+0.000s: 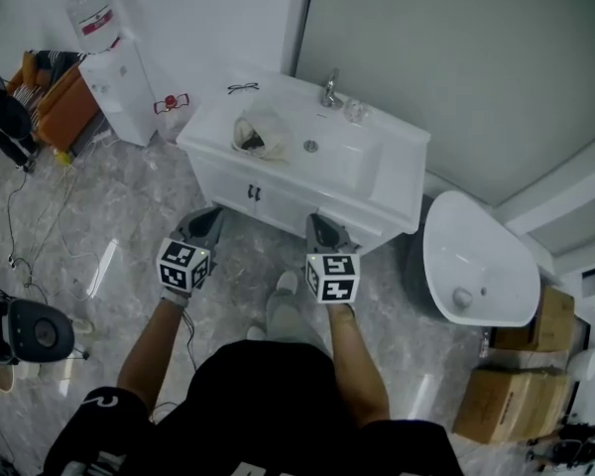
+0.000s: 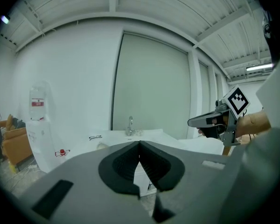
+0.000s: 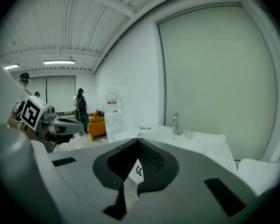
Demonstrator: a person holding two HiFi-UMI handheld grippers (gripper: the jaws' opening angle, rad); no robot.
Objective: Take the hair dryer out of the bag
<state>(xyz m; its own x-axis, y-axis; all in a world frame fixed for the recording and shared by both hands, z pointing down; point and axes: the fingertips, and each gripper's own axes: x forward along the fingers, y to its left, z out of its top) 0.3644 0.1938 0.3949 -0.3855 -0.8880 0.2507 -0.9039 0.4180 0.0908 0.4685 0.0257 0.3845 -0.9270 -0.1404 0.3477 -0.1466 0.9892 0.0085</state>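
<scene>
A crumpled whitish bag (image 1: 258,134) with something dark inside lies on the white vanity top (image 1: 397,167), left of the sink basin. The hair dryer itself cannot be made out. Both grippers hover side by side over the floor in front of the vanity, apart from the bag. My left gripper (image 1: 210,216) (image 2: 139,143) has its jaws together with nothing between them. My right gripper (image 1: 322,228) (image 3: 139,141) is likewise shut and empty. Each gripper shows in the other's view, the right gripper (image 2: 214,121) and the left gripper (image 3: 60,122).
A faucet (image 1: 329,91) and a pair of glasses (image 1: 243,88) sit at the back of the vanity. A water dispenser (image 1: 114,67) stands to its left, a toilet (image 1: 476,261) to its right, cardboard boxes (image 1: 511,400) beyond. People stand far off by an orange sofa (image 3: 95,125).
</scene>
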